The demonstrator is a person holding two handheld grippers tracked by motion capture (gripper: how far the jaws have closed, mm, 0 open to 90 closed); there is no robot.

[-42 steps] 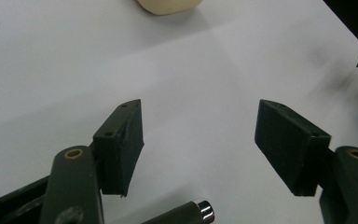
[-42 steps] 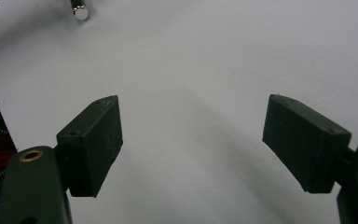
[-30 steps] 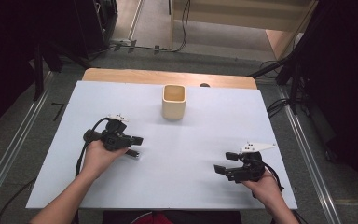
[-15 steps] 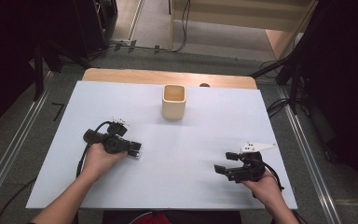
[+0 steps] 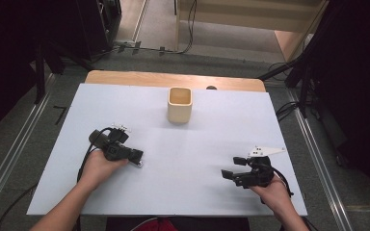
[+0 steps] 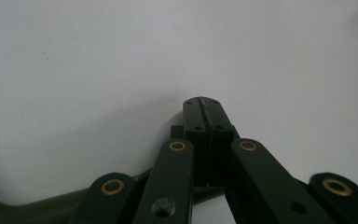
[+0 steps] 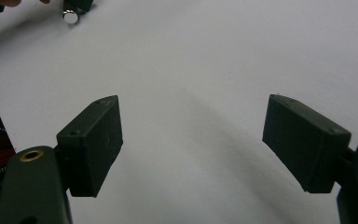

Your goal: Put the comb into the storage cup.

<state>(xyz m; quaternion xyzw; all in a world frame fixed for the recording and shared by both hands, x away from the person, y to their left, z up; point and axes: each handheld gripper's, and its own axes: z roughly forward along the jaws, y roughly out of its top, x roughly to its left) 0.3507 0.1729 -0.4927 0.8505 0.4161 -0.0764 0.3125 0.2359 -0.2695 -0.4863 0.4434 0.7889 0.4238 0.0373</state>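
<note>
Your right gripper (image 7: 193, 144) has its two black jaws spread wide apart over the bare white bench (image 7: 205, 60), nothing between them. Up in the top left corner, well away, there's a small shiny metal knob (image 7: 70, 17) poking out of something dark.

One square beige cup (image 5: 179, 105) on one white table (image 5: 212, 130). Two grippers out there: left gripper (image 5: 136, 156), right gripper (image 5: 229, 174). Two hands working.
</note>
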